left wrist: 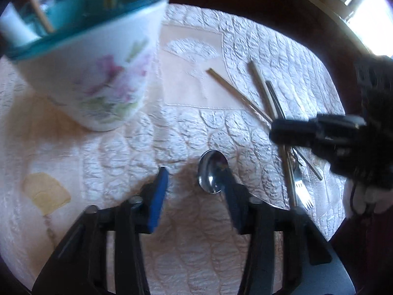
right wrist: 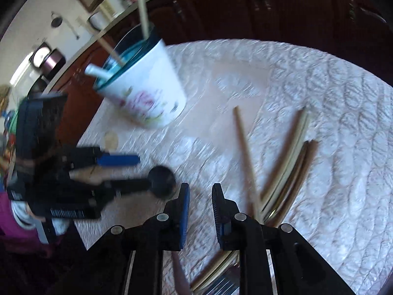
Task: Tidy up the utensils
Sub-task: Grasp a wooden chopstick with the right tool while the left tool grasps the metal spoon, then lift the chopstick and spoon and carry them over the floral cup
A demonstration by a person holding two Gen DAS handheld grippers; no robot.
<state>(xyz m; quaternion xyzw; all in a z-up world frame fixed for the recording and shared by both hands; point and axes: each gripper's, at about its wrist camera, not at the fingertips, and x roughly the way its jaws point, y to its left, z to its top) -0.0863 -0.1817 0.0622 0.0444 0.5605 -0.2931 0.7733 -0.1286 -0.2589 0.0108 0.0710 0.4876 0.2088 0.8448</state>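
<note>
Two grippers over the quilted table [left wrist: 282, 56]. Our left gripper [left wrist: 194, 196] stands with jaws apart over a spoon [left wrist: 212, 172]; its bowl lies just inside the right pad [left wrist: 231, 196], pads not pressing on it, the left pad well clear. Spoon sits near the table's near edge in the left view. Our right gripper [right wrist: 200, 211] has a narrow gap between its pads with only cloth showing in it; we can't tell any contact. In the left view it reaches in from the right edge across the stick pile [left wrist: 270, 103].

Cup [left wrist: 98, 73], white with flowers and a teal rim, stands toward the far left of the table, with a few utensils already upright in it. Loose sticks and a fork [left wrist: 301, 186] lie crossed near the right edge, fork tines toward the near edge. In the right view the sticks [right wrist: 289, 172] fan out just beside the right finger; that frame is blurred.
</note>
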